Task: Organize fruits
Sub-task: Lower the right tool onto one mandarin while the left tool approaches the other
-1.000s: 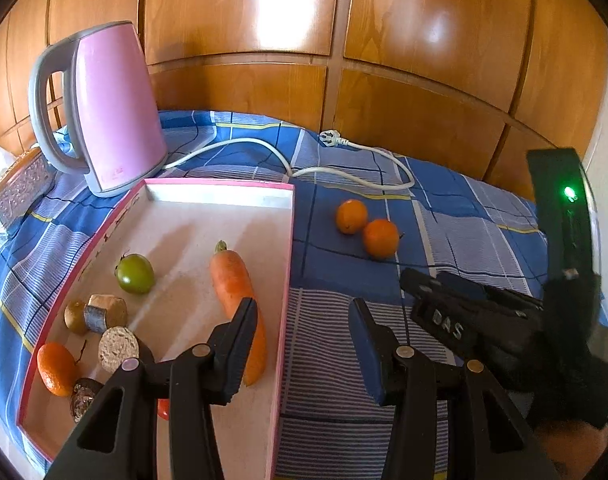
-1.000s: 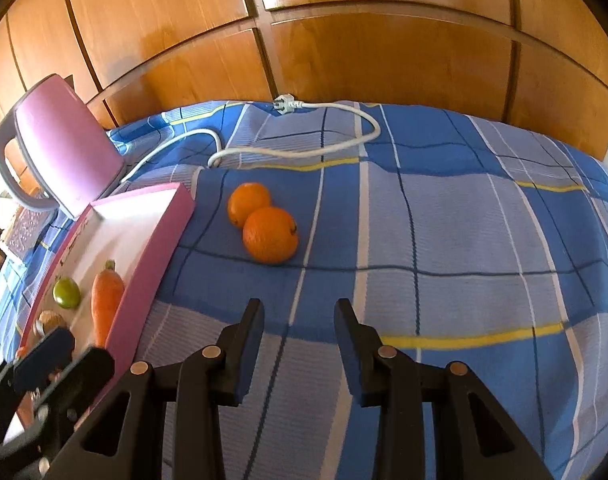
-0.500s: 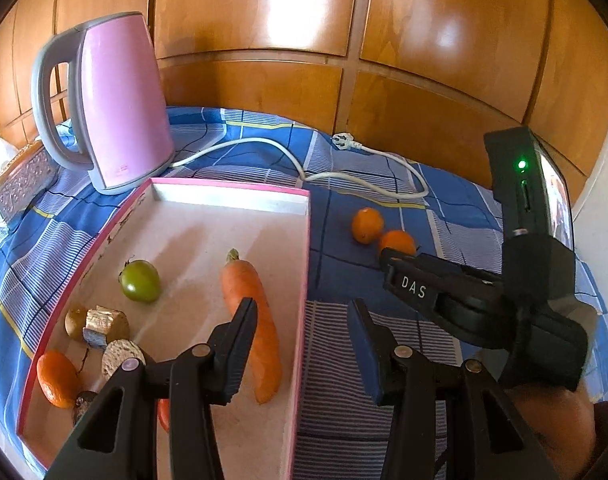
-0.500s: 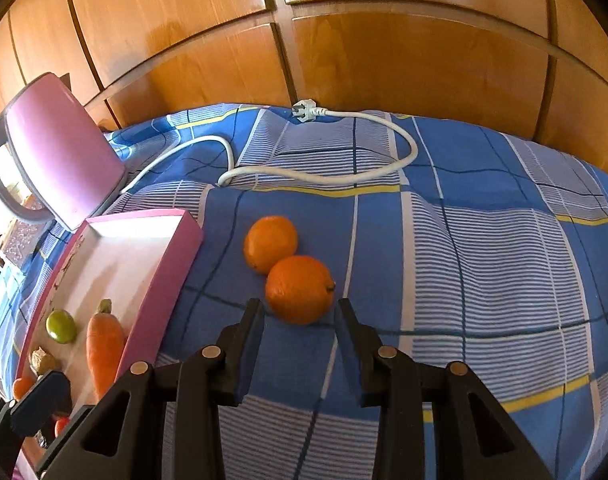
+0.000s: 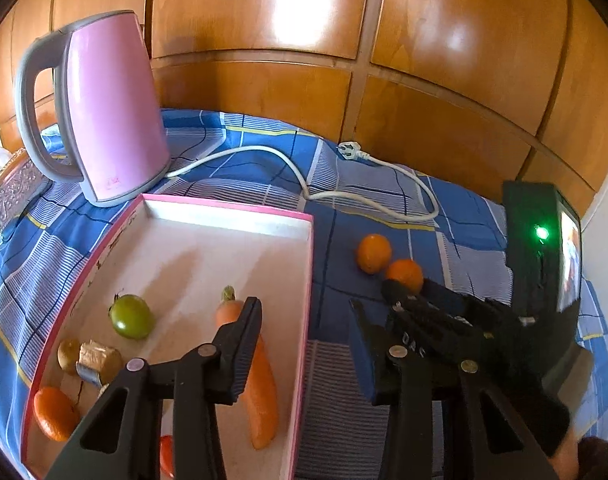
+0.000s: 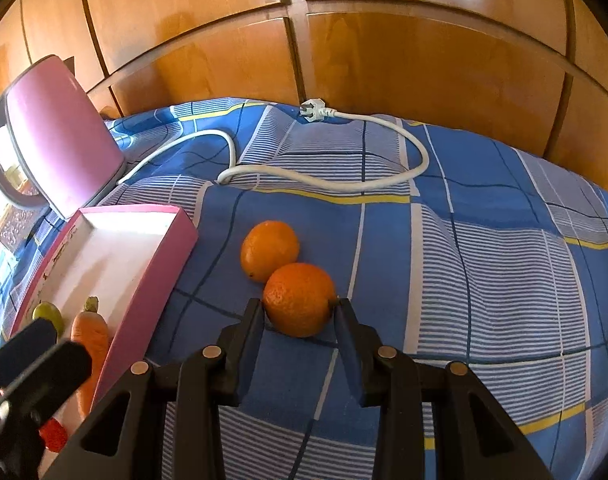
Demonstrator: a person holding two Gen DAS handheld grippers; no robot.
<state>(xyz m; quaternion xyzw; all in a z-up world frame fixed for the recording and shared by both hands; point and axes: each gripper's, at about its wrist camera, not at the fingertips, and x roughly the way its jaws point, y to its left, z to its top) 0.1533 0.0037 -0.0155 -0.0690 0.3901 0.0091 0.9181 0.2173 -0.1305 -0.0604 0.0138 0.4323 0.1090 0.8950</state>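
Surface: a bed under a blue checked sheet (image 6: 483,240), backed by glossy wooden panels (image 5: 443,80).
Room: a pink kettle (image 5: 112,112) stands at the far left corner of the tray; its white cord (image 6: 343,184) loops over the sheet to a loose plug by the panels.
Tray: a pink-rimmed tray (image 5: 240,216) holds a carrot (image 5: 260,392), a green fruit (image 5: 131,316), a tangerine (image 5: 54,412) and some small pieces I cannot name.
Task fruit: two oranges lie touching on the sheet just right of the tray, the near orange (image 6: 299,299) in front of the far orange (image 6: 268,250).
Right gripper (image 6: 298,312): its jaws flank the near orange, fingertips at its two sides; whether the pads press I cannot tell.
Left gripper (image 5: 305,320): its jaws stand apart over the tray's right rim, nothing between them; they have just been closing.
Change: a second ago the right gripper hung well short of the oranges; now it is around the near one. The left view has drawn in, so kettle and tray look larger.
Edges: the tray's right wall stands near the oranges.
Open room: bare sheet spreads right of the oranges.
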